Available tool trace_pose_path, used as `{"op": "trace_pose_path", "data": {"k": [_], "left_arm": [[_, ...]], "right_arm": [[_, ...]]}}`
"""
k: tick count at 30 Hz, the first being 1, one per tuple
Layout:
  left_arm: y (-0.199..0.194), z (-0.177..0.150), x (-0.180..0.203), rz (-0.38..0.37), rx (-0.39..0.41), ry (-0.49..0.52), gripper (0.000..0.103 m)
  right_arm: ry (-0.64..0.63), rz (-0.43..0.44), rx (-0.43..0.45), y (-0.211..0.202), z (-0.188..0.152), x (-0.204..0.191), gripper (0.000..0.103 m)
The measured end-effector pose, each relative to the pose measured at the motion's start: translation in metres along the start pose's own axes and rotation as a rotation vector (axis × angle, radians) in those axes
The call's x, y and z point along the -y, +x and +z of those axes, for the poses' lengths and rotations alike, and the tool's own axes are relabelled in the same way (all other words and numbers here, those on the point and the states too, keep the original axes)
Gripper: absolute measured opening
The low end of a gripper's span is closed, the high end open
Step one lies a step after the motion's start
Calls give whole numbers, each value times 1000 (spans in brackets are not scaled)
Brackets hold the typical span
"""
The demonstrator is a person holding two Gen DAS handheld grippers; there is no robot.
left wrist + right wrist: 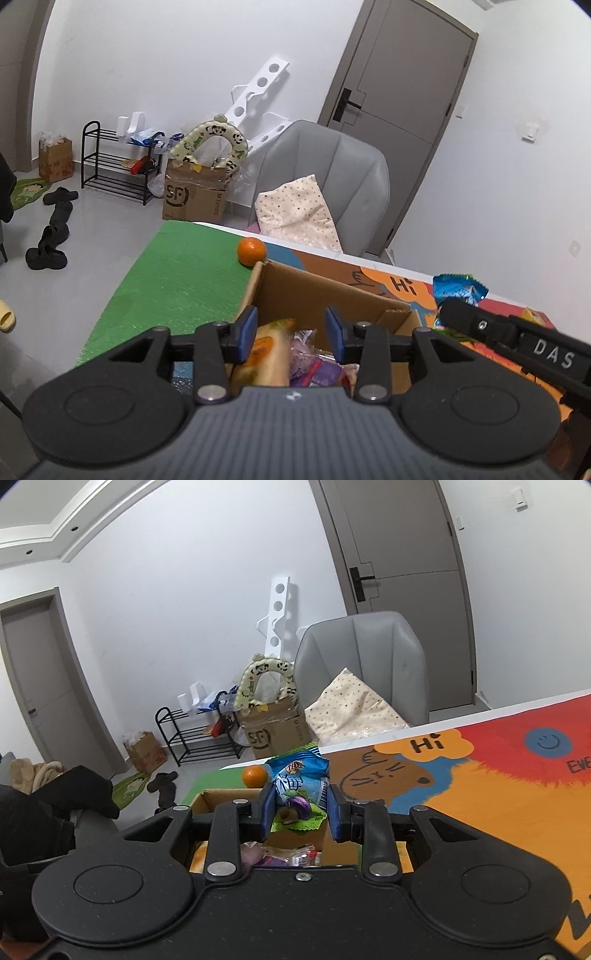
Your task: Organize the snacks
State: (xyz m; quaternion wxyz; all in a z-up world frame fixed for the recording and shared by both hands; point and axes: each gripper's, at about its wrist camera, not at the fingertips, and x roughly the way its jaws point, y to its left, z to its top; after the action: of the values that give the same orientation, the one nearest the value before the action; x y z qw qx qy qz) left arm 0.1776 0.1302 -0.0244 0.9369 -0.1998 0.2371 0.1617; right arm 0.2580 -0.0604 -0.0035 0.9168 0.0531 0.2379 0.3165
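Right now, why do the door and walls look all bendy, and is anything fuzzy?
Left wrist view: the fisheye lens bows the grey-brown door, and the round orange fruit looks sharp. Right wrist view: the door frame curves too, while the blue plum snack packet in the right gripper is slightly soft, being so close.

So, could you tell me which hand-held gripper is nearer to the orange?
Left. The left hand-held gripper hovers over the cardboard box beside the orange; the right hand-held gripper sits farther back.
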Motion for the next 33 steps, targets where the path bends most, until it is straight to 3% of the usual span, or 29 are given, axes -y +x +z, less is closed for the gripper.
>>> {"op": "trace_pose_path", "data": {"k": [3,6,13,22,33], "left_arm": [[-3,0,-3,2,4,-7,48],[-3,-1,-2,10,-3,1,57],[-8,-4,8,36,9,13,78],[-19,-13,40,50,24,93,90],[-38,-21,61,-46,4,131,98]], "right_arm": [[-13,10,6,2,-1,-6,28],[-26,-4,35,-2,-2,-10,48],[42,-22,37,-14,-2,12,57],[66,-48,40,-37,-10,32,76],[97,-104,78,-69,-18,51,101]]}}
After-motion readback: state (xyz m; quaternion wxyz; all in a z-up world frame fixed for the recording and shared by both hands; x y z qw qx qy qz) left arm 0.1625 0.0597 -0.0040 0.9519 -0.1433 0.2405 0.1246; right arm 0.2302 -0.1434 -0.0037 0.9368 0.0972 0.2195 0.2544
